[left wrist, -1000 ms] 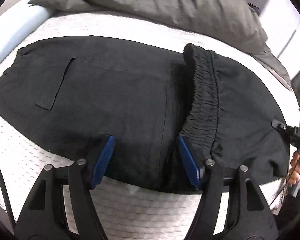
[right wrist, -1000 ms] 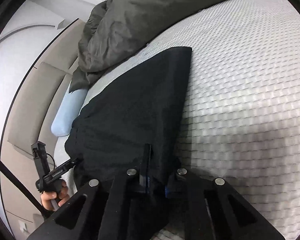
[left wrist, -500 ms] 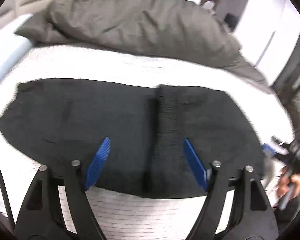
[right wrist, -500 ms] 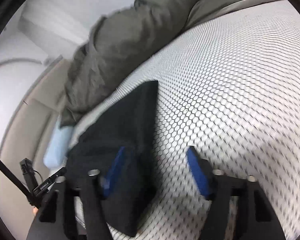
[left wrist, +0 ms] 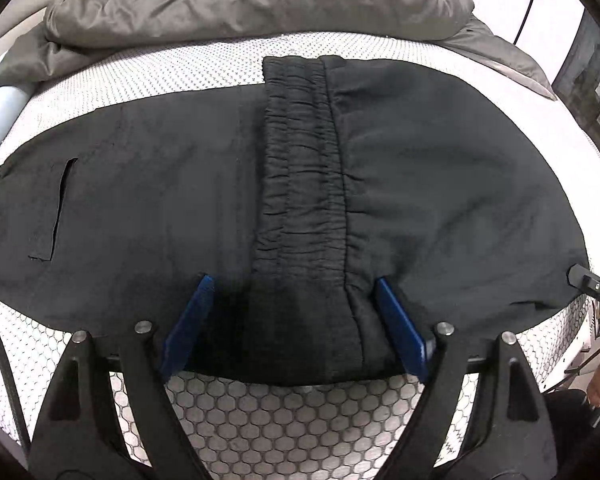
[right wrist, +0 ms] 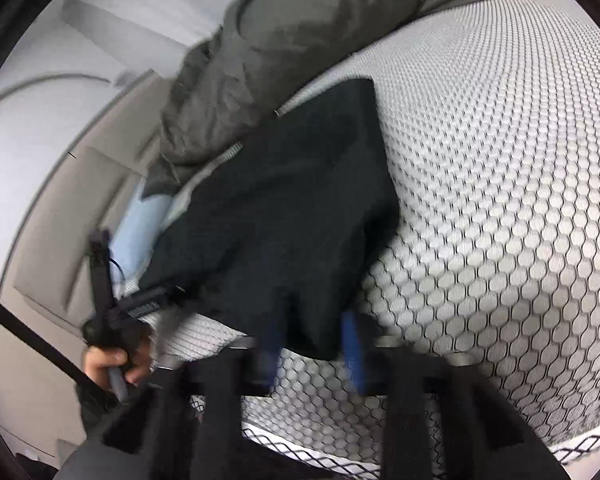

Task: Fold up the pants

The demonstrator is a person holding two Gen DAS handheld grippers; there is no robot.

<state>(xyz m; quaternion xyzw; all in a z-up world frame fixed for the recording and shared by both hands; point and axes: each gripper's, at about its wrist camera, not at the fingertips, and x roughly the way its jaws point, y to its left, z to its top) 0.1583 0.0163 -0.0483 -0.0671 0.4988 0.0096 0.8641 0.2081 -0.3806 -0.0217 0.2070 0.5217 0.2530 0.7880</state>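
Pants (left wrist: 440,184) lie flat on the mattress (left wrist: 280,420), waistband (left wrist: 304,168) doubled over mid-length, so one fold looks done. Left gripper (left wrist: 292,328) hovers at the near edge, jaws opening, nothing pinched. Right gripper (right wrist: 312,344) is blurred; fingers seemingly apart, straddling the pants' corner.

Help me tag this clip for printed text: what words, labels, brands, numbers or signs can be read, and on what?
No text here is readable.
Pale marking on the side of the left gripper, whose jaws are opening over the pants: too blurred to read.
Pants: no label or print shows.
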